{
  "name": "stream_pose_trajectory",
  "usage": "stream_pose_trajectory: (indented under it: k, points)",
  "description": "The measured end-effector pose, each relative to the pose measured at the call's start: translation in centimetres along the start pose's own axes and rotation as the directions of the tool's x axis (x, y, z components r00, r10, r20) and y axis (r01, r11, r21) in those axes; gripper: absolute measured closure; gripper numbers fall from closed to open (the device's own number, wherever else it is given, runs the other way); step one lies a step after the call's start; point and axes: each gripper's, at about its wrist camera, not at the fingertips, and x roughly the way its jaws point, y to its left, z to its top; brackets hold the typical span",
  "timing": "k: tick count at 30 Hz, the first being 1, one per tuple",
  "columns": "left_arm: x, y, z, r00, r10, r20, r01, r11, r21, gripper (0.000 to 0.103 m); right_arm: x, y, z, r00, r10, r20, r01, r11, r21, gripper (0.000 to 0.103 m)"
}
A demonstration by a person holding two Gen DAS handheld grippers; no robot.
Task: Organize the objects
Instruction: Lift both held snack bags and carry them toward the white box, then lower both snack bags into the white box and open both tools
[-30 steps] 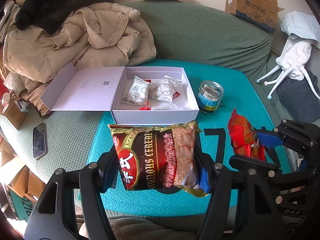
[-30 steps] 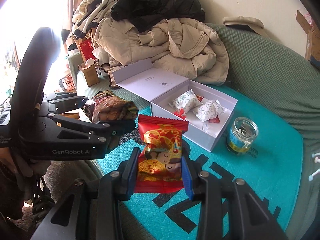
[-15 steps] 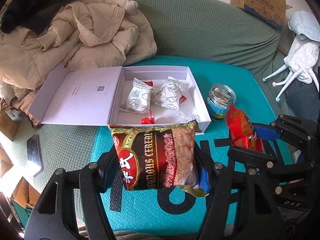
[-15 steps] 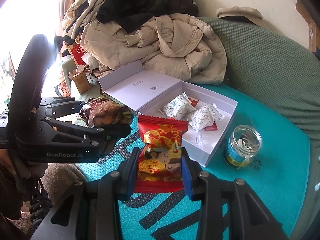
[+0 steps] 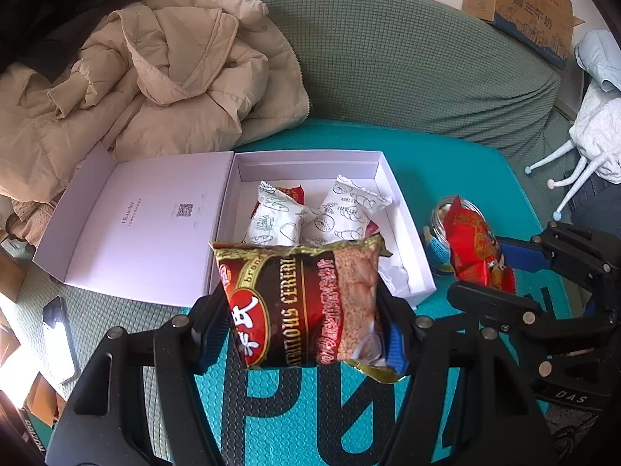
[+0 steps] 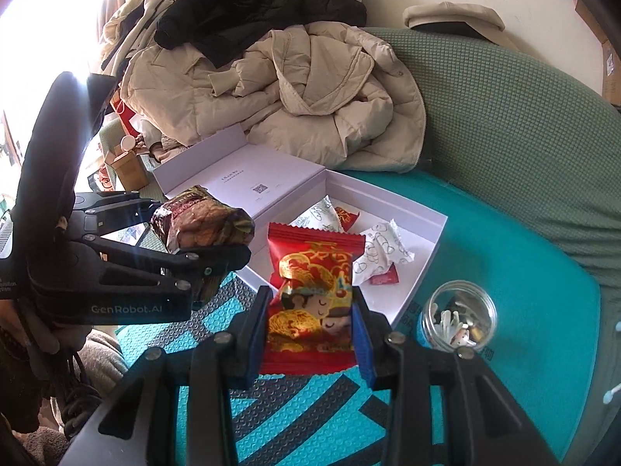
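My left gripper (image 5: 306,334) is shut on a dark brown cereal packet (image 5: 302,303), held upright over the near wall of the open white box (image 5: 403,209). My right gripper (image 6: 310,334) is shut on a red snack packet (image 6: 310,299), just short of the box's near corner (image 6: 407,295). Each gripper shows in the other's view, the left gripper (image 6: 217,260) on the left and the right gripper (image 5: 500,275) on the right. Inside the box lie two white printed packets (image 5: 277,223) and small red packets.
A glass jar (image 6: 458,318) with small items stands on the teal mat (image 5: 458,155) right of the box. The box lid (image 5: 155,217) lies open to the left. Beige and black coats (image 5: 155,89) pile behind. A phone (image 5: 58,334) lies at left. A cardboard carton (image 5: 520,4) sits on the green sofa back.
Both grippers have carried their packets forward toward the white box, which now looms larger and closer. The cereal packet now overlaps the box's near wall. Neither grip has changed.
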Motion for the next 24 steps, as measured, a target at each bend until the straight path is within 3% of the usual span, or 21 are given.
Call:
stream_pose_trajectory:
  k: [13,17,24]
  points:
    - [3.8,0.5,5.9,1.0,0.005,0.022,-0.005,1.0,0.003,0.04,2.0,-3.0,4.6,0.997,-0.077,0.026,0.077,0.997,-0.015,0.064]
    - [4.8,0.6,7.5,0.998,0.056,0.026,-0.056,0.998,-0.012,0.04,2.5,-3.8,5.8,0.996,-0.088,0.026,0.088,0.996,-0.022,0.064]
    - [7.2,1.0,7.6,0.996,0.092,0.005,-0.092,0.993,-0.07,0.04,4.8,-4.9,6.2,0.995,-0.101,-0.006,0.101,0.995,-0.009,0.064]
